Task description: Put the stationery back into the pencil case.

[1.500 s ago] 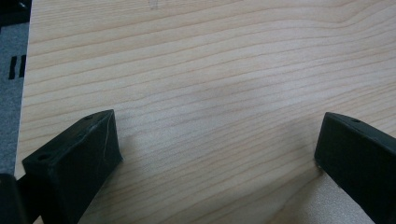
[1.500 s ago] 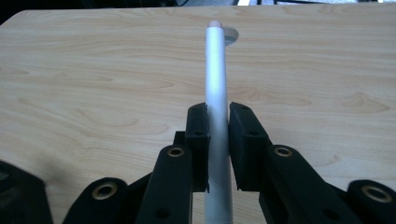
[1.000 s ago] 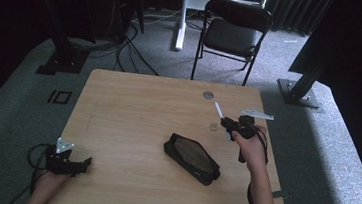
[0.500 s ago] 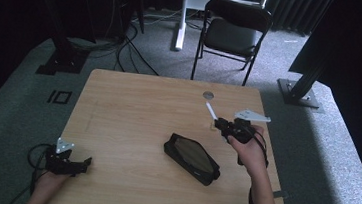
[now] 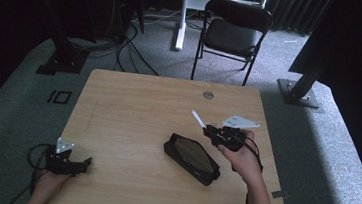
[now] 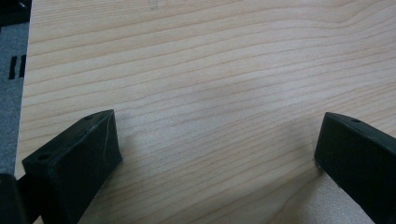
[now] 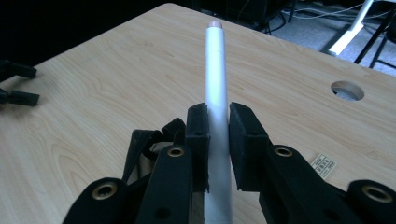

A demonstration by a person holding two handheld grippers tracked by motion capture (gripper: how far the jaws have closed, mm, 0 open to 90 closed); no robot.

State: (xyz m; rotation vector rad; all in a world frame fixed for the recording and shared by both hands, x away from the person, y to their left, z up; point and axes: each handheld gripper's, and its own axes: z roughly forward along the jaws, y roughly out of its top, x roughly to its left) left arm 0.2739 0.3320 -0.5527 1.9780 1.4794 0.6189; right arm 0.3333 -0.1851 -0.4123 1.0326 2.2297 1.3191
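On the table: we count one white pen-like stick (image 5: 198, 118), one black case (image 5: 192, 158), two grippers.
Table: light wood table (image 5: 132, 122), one round cable hole (image 5: 208, 95) near its far edge.
Right gripper: right gripper (image 5: 208, 130) sits at the table's right side, jaws pressed onto the white stick, pinching it.
Stick: in the right gripper view we see the stick (image 7: 218, 84) run straight out between the two black jaws, pinkish tip far from us, off the wood.
Stick position: above the table, just beyond the case's far end, pointing toward the far left in the high view.
Case: lies flat and diagonal, just beside the right hand (image 5: 244, 156), lid shut as far as we can tell.
Left gripper: left gripper (image 5: 85, 162) rests at the near left edge, well apart from the case; in the left gripper view its jaws stand spread with bare wood (image 6: 210, 93) between them, nothing gripped.
In the way: nothing between stick and case that we can see.
Sticker: one small label (image 7: 324, 164) on the wood by the right gripper.
Around: one black folding chair (image 5: 233, 31) beyond the table, cables (image 5: 124, 46) on grey carpet, one dark stand base (image 5: 300, 93) at right.
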